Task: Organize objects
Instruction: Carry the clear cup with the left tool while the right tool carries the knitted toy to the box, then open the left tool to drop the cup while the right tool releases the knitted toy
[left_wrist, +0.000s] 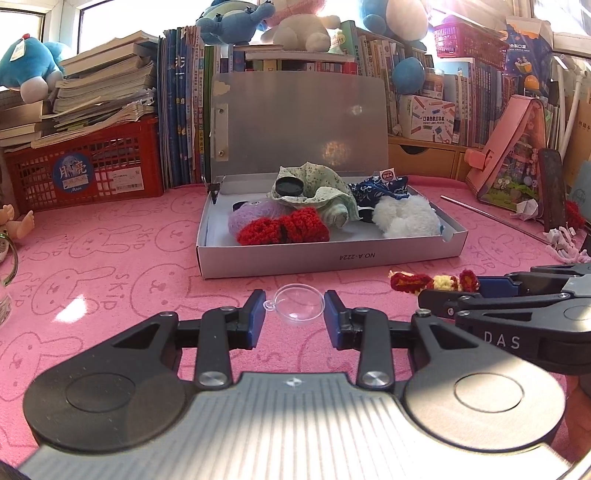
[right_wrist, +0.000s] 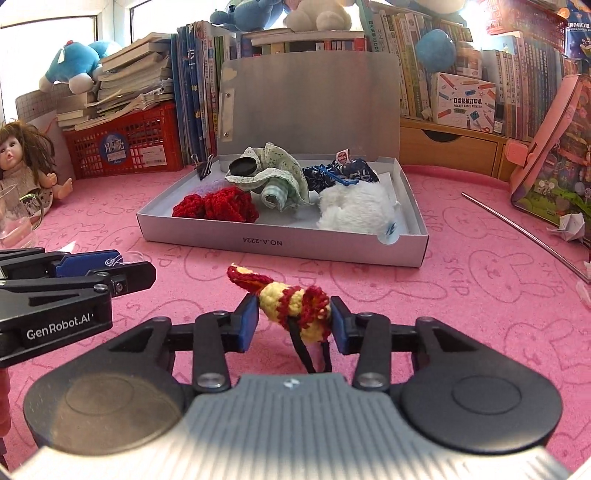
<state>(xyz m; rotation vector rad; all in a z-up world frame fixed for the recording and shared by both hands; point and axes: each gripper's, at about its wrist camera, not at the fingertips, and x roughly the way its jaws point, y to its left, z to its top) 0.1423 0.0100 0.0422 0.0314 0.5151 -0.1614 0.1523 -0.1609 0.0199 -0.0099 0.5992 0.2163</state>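
Note:
A clear plastic half-sphere (left_wrist: 296, 305) lies on the pink mat between the blue pads of my left gripper (left_wrist: 294, 318); the jaws are open around it with small gaps each side. My right gripper (right_wrist: 294, 321) has its pads against a red-and-yellow crocheted toy (right_wrist: 291, 304) with black cords, on the mat; the toy also shows in the left wrist view (left_wrist: 434, 282). Behind stands an open grey box (left_wrist: 328, 256) holding a red crocheted piece (left_wrist: 282, 230), a purple fuzzy item (left_wrist: 245, 216), a green floral cloth (left_wrist: 314, 188), a blue pouch (left_wrist: 380, 190) and a white fluffy item (left_wrist: 406, 216).
Books (left_wrist: 181, 107), a red crate (left_wrist: 85, 170) and plush toys line the back. A doll (right_wrist: 26, 162) and a glass mug (right_wrist: 14, 218) sit left. A pink house-shaped case (left_wrist: 513, 162) and a metal rod (right_wrist: 524, 230) lie right.

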